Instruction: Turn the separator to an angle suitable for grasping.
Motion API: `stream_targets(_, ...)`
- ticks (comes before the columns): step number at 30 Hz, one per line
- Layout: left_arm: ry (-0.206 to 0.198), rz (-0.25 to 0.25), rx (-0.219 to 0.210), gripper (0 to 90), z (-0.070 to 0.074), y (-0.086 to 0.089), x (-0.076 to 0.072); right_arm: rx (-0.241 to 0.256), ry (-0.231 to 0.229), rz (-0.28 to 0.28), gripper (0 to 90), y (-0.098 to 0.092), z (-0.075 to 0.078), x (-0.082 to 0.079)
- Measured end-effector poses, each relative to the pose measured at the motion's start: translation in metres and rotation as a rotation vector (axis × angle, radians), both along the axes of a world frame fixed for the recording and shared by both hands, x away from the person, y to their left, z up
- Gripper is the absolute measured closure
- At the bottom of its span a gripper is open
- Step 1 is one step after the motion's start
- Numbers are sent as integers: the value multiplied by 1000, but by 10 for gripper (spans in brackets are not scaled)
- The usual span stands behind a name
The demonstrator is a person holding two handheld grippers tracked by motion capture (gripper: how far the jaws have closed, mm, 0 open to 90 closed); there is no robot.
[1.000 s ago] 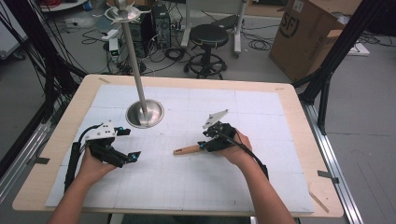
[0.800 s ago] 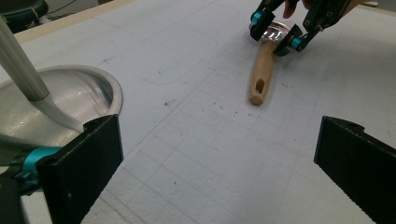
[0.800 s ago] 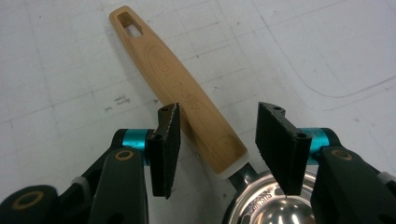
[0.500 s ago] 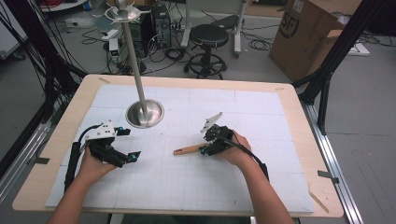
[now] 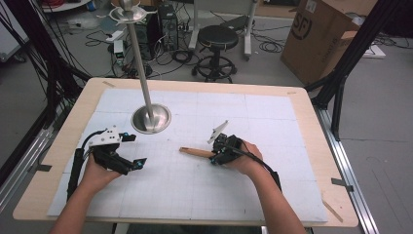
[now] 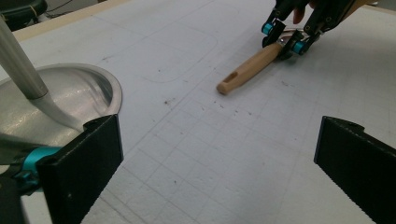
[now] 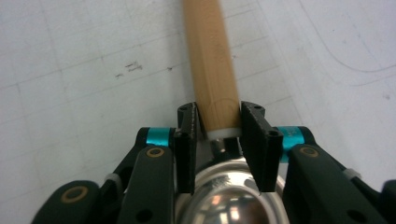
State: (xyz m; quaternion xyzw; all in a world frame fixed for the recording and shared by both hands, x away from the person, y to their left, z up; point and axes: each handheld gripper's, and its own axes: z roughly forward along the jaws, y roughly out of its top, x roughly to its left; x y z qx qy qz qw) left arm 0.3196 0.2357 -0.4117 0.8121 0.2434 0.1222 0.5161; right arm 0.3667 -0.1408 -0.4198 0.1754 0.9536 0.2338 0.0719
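A utensil with a light wooden handle point(image 5: 195, 152) point(image 6: 252, 65) point(image 7: 212, 60) and a shiny metal bowl point(image 7: 224, 200) lies on the white gridded mat point(image 5: 195, 195), its handle pointing left. My right gripper point(image 5: 216, 157) point(image 7: 219, 126) is shut on the handle's end, just beside the bowl. The left gripper view also takes in that right gripper point(image 6: 286, 39), far across the mat. My left gripper point(image 5: 134, 150) point(image 6: 219, 172) stands open over bare mat at the left, nothing between its jaws. A steel stand's round base point(image 5: 160, 119) point(image 6: 88, 88) sits just beyond it, with a tall pole point(image 5: 139, 58).
The mat covers a wooden table point(image 5: 311, 126). Past its far edge, on the floor, are a black stool point(image 5: 216, 36), a cardboard box point(image 5: 316, 34) and loose cables point(image 5: 97, 34). Black frame posts point(image 5: 341, 73) stand at the table's right.
The right hand has turned slightly and edged a little left with the utensil still in its jaws. The left gripper has stayed put.
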Motion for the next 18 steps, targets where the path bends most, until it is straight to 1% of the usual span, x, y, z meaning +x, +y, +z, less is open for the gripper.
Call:
stream_targets(1, 0, 0, 1, 18, 0, 0, 0, 0, 7, -10, 679, 0, 0, -1)
stream_targets(3, -2, 2, 0, 18, 0, 0, 0, -2, 7, -11, 679, -1, 0, -3)
stream_targets(7, -2, 1, -1, 18, 0, 0, 0, 16, 18, -20, 670, -4, 0, -6)
stream_targets(9, -1, -1, 0, 18, 0, 0, 0, 33, 33, -31, 661, -5, 0, -7)
stream_targets(13, 2, -1, -1, 18, 0, 0, 0, 58, 31, -38, 617, -7, 2, -8)
stream_targets(16, 2, -3, -9, 18, 0, 1, 1, 98, 27, -45, 575, -9, 5, -10)
stream_targets(18, 2, 2, -21, 18, 1, 3, 1, 127, 14, -46, 538, -10, 10, -10)
